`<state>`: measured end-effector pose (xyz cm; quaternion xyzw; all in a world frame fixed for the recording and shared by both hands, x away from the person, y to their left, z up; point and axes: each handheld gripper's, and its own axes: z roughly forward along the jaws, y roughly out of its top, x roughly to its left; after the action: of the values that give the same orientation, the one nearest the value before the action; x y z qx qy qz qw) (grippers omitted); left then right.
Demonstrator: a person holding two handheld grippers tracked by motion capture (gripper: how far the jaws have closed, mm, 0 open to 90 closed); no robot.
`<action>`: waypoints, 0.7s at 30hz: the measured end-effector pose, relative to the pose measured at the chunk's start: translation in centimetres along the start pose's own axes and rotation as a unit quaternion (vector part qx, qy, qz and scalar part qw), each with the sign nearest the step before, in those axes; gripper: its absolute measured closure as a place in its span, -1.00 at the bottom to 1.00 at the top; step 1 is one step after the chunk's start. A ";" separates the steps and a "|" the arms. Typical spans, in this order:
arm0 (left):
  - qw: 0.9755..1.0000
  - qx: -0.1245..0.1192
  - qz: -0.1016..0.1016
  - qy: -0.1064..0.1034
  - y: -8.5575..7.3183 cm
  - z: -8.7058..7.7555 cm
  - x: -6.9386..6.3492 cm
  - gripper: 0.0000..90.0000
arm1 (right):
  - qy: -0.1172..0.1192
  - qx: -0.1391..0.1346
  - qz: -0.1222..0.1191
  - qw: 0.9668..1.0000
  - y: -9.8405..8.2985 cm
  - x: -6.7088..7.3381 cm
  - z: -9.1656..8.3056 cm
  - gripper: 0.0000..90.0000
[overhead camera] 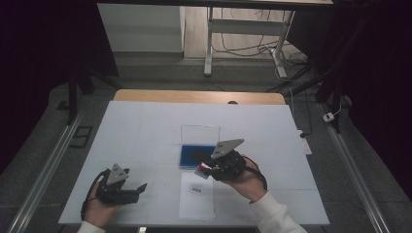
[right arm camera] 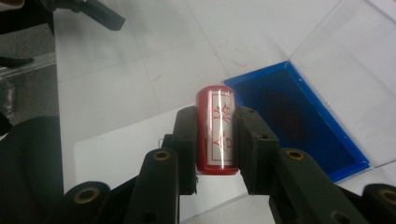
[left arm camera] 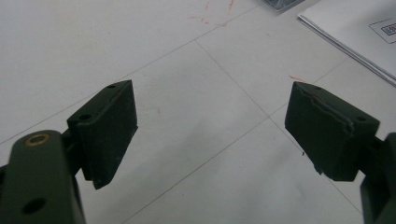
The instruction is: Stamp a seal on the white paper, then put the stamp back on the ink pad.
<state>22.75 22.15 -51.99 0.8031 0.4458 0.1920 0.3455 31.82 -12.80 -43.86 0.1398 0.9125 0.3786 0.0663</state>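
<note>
The right gripper [right arm camera: 215,140] is clamped on a small red stamp [right arm camera: 215,128], its two black jaws pressing the round sides about halfway down the barrel, so the top and a pale label with red characters stand clear above the pads. In the high view the right gripper [overhead camera: 208,170] holds the stamp [overhead camera: 201,170] just above the table, over the gap between the blue ink pad [overhead camera: 197,155] and the white sheet of paper [overhead camera: 197,196] that lies toward the near edge of the tabletop. The stamp looks light, stiff and glossy; a smooth plastic cylinder like this will likely try to roll or slide between flat pads, so the hold across the middle of the barrel, square to its length, seems the right place, with the printing face left free. It should take firm pressure without harm, though a tilt in the grip would give an uneven print. The ink pad [right arm camera: 299,121] sits in a clear case with its lid [overhead camera: 200,133] swung open toward the far edge, near the middle of the table [overhead camera: 145,121]; it is shallow and light, so it could shift if the stamp drags on it. The left gripper [overhead camera: 138,189] rests near the near left corner, its jaws wide apart with nothing between them, above bare tabletop [left arm camera: 187,93].
</note>
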 end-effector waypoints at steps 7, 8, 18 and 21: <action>1.000 -0.001 0.000 0.001 0.0 0.0 0.1 -0.62 | -0.014 -0.014 0.005 1.000 0.1 -0.5 -0.6 0.56; 1.000 0.000 0.000 0.000 0.0 0.0 0.1 -0.62 | -0.016 -0.014 0.006 1.000 0.1 -0.6 -0.6 0.56; 1.000 0.001 0.001 0.000 0.0 0.1 0.0 -0.62 | -0.027 -0.019 0.011 0.999 0.3 -1.5 -0.8 0.56; 1.000 0.002 0.001 0.000 0.0 0.1 0.0 -0.62 | -0.033 -0.020 0.017 0.999 0.4 -2.1 -0.5 0.56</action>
<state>22.79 22.13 -52.08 0.8043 0.4453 0.1915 0.3437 33.78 -13.50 -43.24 0.1662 0.8995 0.3931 0.0933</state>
